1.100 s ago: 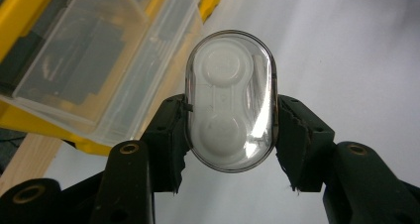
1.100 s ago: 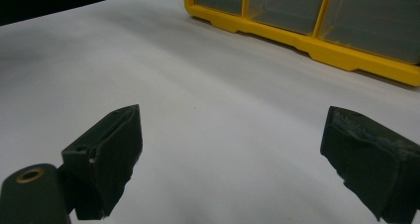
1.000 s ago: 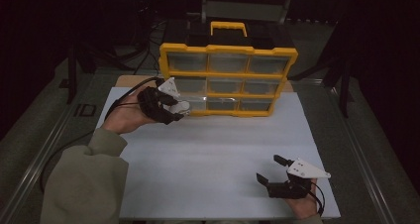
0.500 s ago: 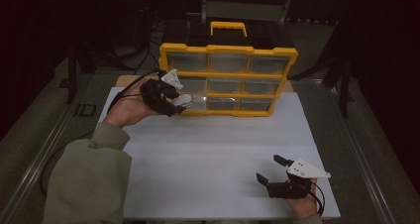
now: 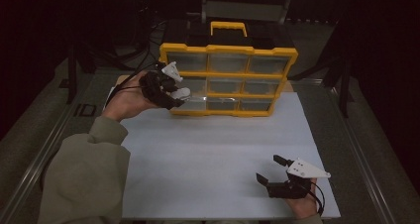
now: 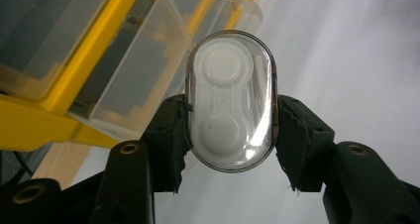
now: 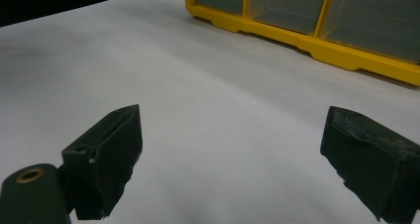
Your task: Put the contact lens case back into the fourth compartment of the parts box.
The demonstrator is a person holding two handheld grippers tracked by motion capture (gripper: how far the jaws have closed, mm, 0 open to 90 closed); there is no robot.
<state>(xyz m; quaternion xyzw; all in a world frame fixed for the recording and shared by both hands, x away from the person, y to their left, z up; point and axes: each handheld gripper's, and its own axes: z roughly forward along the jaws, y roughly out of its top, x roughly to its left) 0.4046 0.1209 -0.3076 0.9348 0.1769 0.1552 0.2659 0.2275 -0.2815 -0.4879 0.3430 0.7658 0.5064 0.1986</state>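
A yellow organizer (image 5: 228, 80) with clear drawers stands at the back of the white table (image 5: 223, 149). One clear drawer (image 6: 143, 70) on its lower left is pulled out. My left gripper (image 5: 179, 96) is shut on a clear oval case (image 6: 231, 100) with a white insert, held just in front of that open drawer (image 5: 198, 101). The case (image 5: 181, 92) shows white beside the organizer's left side. My right gripper (image 5: 270, 172) rests near the table's front right, open, nothing between its jaws. The organizer's bottom row (image 7: 317, 21) lies beyond my right gripper (image 7: 233, 159).
A black top with a yellow handle (image 5: 229, 28) crowns the organizer. Metal rails (image 5: 49, 149) run along both table sides. A wooden board edge (image 6: 54, 159) peeks under the organizer. Bare white surface spreads between the two grippers.
My left hand has carried the case up and to the right, closer to the organizer's open drawer. The right gripper has stayed put.
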